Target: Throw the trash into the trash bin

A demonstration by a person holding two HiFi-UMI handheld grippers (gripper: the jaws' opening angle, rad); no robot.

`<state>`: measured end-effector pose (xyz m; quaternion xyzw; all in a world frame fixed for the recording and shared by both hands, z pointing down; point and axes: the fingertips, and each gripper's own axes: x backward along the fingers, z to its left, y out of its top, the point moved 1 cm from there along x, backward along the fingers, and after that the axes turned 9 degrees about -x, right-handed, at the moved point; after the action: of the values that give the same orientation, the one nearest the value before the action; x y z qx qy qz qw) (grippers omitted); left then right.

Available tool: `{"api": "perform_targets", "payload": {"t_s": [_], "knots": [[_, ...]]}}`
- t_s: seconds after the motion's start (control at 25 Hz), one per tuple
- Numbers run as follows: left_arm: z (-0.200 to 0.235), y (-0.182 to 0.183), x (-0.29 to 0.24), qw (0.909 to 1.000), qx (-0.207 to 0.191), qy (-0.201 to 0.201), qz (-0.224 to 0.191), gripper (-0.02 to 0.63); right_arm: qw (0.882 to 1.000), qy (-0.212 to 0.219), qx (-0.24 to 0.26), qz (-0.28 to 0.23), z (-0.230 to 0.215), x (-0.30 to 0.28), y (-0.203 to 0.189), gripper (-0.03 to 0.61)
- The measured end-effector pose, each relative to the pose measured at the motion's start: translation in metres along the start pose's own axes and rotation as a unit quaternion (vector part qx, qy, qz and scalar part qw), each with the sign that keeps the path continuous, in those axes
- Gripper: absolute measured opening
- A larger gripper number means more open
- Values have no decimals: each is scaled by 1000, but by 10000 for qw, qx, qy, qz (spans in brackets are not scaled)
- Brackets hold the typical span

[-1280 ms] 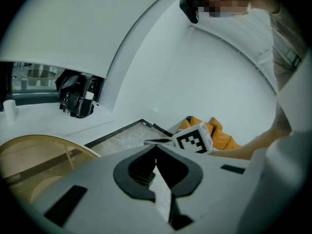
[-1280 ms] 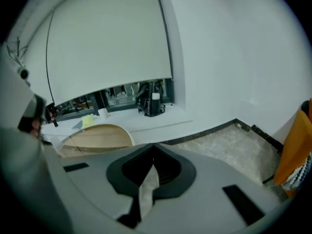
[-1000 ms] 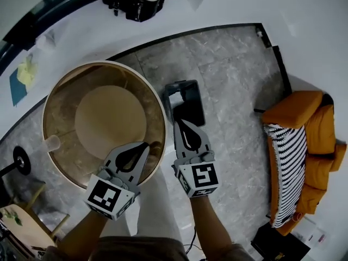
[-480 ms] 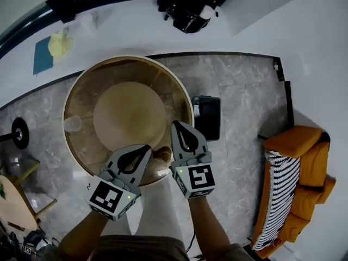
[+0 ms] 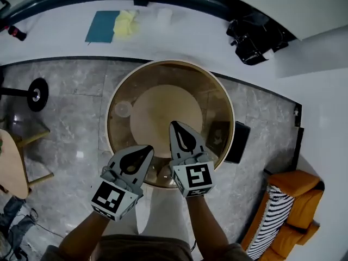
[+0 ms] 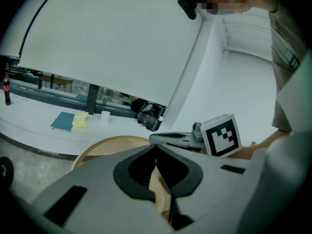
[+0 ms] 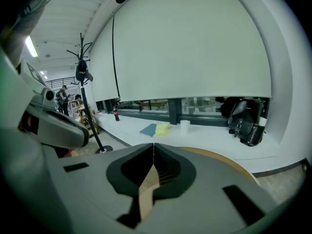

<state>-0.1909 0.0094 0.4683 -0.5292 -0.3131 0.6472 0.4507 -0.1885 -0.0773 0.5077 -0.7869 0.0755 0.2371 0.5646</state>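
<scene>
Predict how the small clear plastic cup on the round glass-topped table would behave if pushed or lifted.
The small clear plastic cup looks see-through and empty, so it is probably very light and might crush under a hard squeeze. Standing upright on the round glass-topped table, it would likely slide or tip when pushed; tipped, it may roll.

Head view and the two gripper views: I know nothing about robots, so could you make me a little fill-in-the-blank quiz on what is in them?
1. The left hand-held gripper and the right hand-held gripper both have their jaws ___.
2. The clear cup stands on a table whose shape is ___.
3. The bin beside the table is ___ in colour.
4. The sofa is ___ in colour.

Missing words: shut; round; black; orange
</scene>
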Motion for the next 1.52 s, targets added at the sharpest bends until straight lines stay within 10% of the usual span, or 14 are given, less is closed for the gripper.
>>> {"api": "perform_targets", "payload": {"t_s": [0.88,1.04,1.52], "knots": [[93,-38,78,9962,581,625,-198,18,9956,608,515,483,107,-94,-34,21],[96,-42,78,9963,614,572,-189,18,9950,771,312,552,115,-107,-42,290],[106,-58,78,9962,701,524,-40,18,9930,643,382,911,109,-140,-76,305]]}}
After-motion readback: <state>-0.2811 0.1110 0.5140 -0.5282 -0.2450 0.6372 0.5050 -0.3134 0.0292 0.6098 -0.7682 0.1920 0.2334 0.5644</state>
